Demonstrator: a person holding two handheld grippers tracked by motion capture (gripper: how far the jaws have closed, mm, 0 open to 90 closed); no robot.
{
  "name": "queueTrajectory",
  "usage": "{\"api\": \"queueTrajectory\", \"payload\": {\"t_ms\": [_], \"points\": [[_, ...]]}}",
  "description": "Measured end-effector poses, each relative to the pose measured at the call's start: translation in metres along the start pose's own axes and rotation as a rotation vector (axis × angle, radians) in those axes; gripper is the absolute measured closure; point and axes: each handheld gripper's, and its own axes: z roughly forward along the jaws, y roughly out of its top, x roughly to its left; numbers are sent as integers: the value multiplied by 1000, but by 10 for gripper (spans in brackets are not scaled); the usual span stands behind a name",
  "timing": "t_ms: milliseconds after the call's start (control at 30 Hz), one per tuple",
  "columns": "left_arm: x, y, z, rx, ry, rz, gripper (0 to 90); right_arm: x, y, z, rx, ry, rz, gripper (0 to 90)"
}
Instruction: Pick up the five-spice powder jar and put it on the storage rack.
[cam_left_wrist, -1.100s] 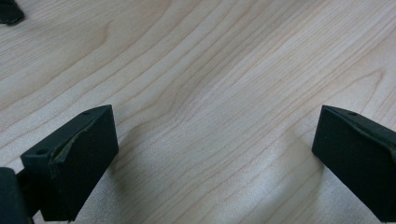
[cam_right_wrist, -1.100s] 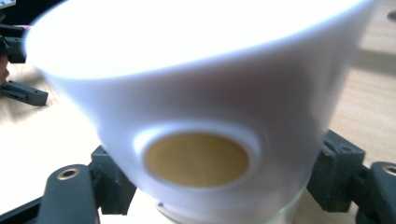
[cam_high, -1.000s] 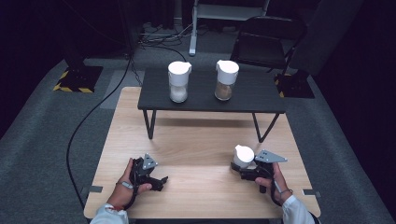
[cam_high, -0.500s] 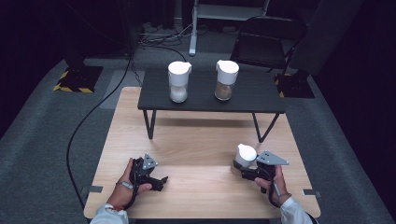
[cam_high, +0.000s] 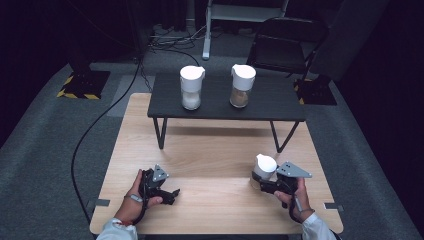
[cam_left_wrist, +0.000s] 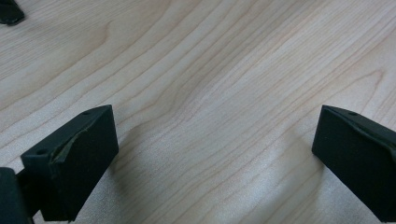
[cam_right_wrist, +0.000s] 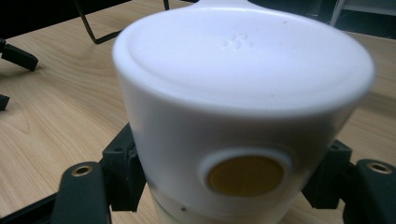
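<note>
A person sits at a pale wooden table (cam_high: 210, 160), a gripper in each hand. The right gripper (cam_high: 263, 184) is pinching a white-lidded jar (cam_high: 264, 167) near the table's right front; its jaws have just been closing, and now they press on the jar's body from both sides, below the lid. Seen from the right gripper's own camera, the jar (cam_right_wrist: 243, 116) looms close and upright, a round yellow button on the lid's near side.

The left gripper (cam_high: 172, 192) rests low near the table's left front, jaws spread wide over bare wood, holding nothing.

Beyond the table's far edge stands a low black bench (cam_high: 225, 97) carrying two similar jars, one with white contents (cam_high: 191, 87) and one with brown contents (cam_high: 242, 86).

The step in hand looks like lifting the gripped jar. To do it well, the hold should stay firm and level under the lid's rim, since a smooth jar could slip or tip. Raising it straight up and keeping it upright before any sideways travel would be safest.
</note>
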Motion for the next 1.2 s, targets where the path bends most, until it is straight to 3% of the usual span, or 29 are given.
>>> {"api": "queueTrajectory", "payload": {"t_ms": [367, 1200], "points": [[0, 0, 0, -1, 0, 0, 0, 1, 6, -12, 7, -30, 41, 294], [0, 0, 0, -1, 0, 0, 0, 14, 40, -35, 3, -105, 24, 294]]}}
